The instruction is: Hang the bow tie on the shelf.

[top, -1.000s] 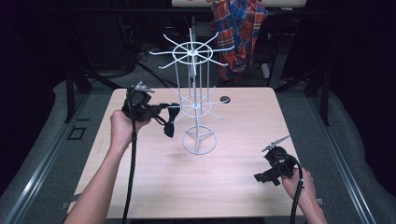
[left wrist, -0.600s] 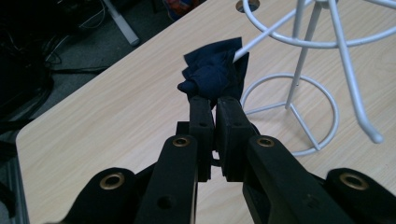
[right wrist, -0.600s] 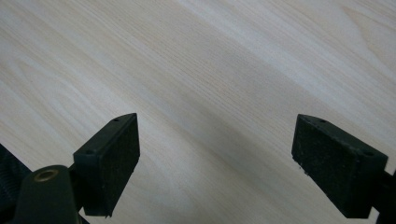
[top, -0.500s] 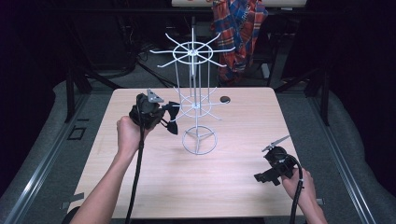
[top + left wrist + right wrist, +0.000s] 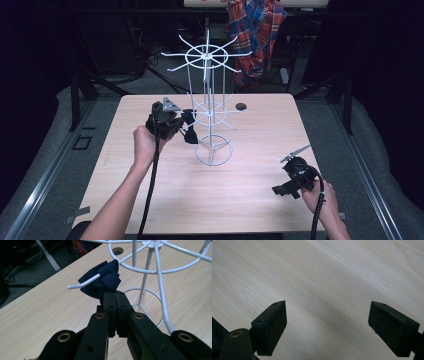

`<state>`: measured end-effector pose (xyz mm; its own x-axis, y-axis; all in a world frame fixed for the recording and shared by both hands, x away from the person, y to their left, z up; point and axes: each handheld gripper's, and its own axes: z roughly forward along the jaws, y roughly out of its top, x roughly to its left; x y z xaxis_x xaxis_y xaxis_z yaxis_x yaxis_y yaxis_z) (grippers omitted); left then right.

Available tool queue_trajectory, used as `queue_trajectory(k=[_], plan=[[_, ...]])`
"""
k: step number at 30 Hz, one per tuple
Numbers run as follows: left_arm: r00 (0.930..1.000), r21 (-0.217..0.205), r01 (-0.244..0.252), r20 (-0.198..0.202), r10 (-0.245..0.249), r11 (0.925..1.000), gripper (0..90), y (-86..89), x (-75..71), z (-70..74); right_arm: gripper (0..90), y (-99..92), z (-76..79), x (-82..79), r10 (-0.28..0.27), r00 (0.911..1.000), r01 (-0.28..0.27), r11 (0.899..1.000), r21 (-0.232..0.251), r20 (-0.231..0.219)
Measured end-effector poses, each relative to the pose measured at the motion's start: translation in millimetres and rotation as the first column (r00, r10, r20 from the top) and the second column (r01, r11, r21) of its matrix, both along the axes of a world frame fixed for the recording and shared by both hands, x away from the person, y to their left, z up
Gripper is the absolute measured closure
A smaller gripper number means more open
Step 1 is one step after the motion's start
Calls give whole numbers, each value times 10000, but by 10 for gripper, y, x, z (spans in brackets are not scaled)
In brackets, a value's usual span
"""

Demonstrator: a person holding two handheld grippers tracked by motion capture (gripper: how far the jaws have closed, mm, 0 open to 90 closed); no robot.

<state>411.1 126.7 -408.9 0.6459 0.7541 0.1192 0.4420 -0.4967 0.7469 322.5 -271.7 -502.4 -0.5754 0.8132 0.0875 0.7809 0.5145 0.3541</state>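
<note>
Black jaws pressed tight together, that's the left gripper [image 5: 115, 296], pinching a small dark-blue cloth [image 5: 106, 280] right at its lower edge. And look where that cloth sits now: draped over a white wire arm [image 5: 83, 283] of the rack [image 5: 212, 112], the arm's rounded tip poking out past the fabric on the near side. A second ago, in the high view, the left gripper [image 5: 186, 126] was out nearer the table's left edge with the cloth dangling free; it has travelled inward and dipped a little, bringing the cloth up against the lower ring of arms. So the hanging looks nearly done (my reading, mind you). What remains, I'd say, is to let go and see whether the cloth stays put or slides off that smooth wire.

Over on the other side, the right gripper [image 5: 287, 187] rests low on the wooden table [image 5: 250, 200] near the front right corner, same place as before. Its own view shows two pads [image 5: 270, 323] standing well apart with bare wood between them, holding nothing. It's idle, waiting its turn.
</note>
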Motion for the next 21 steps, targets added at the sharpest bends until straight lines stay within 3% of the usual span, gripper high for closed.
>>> queue_trajectory(k=[3, 5, 6, 11, 21], plan=[[9997, -228, 219, -60, -220, 9995, 896, -7, 9, -17, 150, -4, 14, 3, 51, 10000, -51, 9997, -218, -2], [9996, -233, 255, -84, -257, 9994, 896, -11, 15, -24, 150, 1, 0, -1, 3, 10000, -3, 10000, -1, -3], [9995, -223, 290, -70, -292, 9993, 896, -11, 18, -29, 150, -5, 14, 3, 52, 10000, -52, 9997, -219, -2], [9998, -298, 214, -41, -215, 9993, 877, 15, 34, -49, 150, 10, -6, -1, -4, 10000, 4, 9999, 127, -30], [9988, -702, 436, -171, -449, 9966, 813, 139, 61, -74, 150, 4, 1, 3, -26, 10000, 26, 10000, 21, -9]])
